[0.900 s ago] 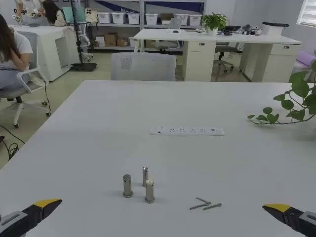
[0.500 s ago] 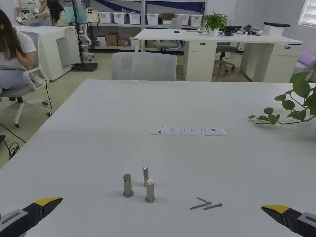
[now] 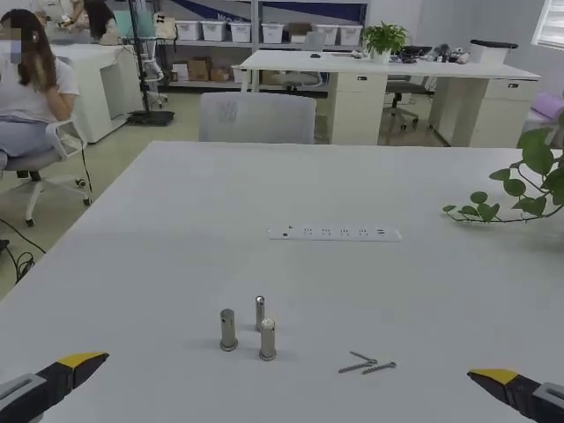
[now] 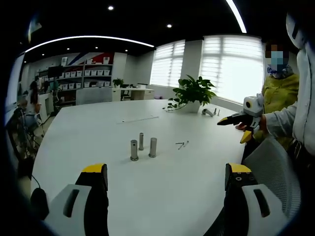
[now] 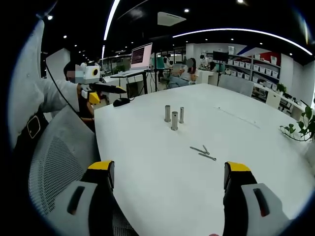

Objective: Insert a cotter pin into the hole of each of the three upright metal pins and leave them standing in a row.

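Observation:
Three short upright metal pins stand in a loose cluster on the white table, also seen in the left gripper view and the right gripper view. A few thin cotter pins lie flat to their right. My left gripper hovers at the near left edge, open with nothing between its jaws. My right gripper hovers at the near right edge, open and holding nothing. Both are well short of the pins.
A white power strip lies mid-table beyond the pins. A leafy plant reaches in from the right edge. A grey chair back stands at the table's far side. A person sits at a desk far left.
The pins, cotter pins and both grippers have stayed nearly where they were. The seated person at far left has shifted a little.

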Available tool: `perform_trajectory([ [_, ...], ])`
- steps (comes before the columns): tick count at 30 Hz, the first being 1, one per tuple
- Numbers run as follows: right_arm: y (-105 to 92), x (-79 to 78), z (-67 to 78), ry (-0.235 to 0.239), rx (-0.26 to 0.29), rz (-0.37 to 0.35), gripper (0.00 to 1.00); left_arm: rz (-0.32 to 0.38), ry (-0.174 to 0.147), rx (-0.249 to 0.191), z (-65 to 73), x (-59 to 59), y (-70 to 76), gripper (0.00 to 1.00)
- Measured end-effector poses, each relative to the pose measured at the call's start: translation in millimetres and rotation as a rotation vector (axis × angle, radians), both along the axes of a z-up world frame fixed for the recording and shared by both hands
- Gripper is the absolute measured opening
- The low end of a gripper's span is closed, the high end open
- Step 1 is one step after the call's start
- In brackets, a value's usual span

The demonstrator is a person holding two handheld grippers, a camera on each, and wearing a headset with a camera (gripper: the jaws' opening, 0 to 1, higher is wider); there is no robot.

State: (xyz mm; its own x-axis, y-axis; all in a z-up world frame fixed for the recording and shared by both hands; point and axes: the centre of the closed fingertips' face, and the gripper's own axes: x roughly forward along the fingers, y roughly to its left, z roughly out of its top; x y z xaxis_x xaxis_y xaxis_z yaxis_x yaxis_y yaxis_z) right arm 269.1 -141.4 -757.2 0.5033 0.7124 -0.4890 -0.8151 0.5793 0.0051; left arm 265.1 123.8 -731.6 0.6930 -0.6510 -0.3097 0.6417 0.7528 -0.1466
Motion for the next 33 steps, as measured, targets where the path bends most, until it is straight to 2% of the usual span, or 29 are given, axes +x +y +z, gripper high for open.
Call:
perform_trajectory([
  [16,-1.1,1.4,-2.1,0.007,-0.007,-0.003,0.94,-0.001,-0.001,-0.005,-3.7,5.2,-1.1,1.0],
  [23,-3.0,2.5,-4.0,0.01,-0.013,-0.008,0.94,-0.005,0.007,-0.004,-9.7,7.8,-1.2,1.0],
  [33,-1.4,3.8,-5.9,0.015,-0.014,-0.007,0.94,-0.012,0.017,0.003,-20.0,19.5,-0.8,1.0],
])
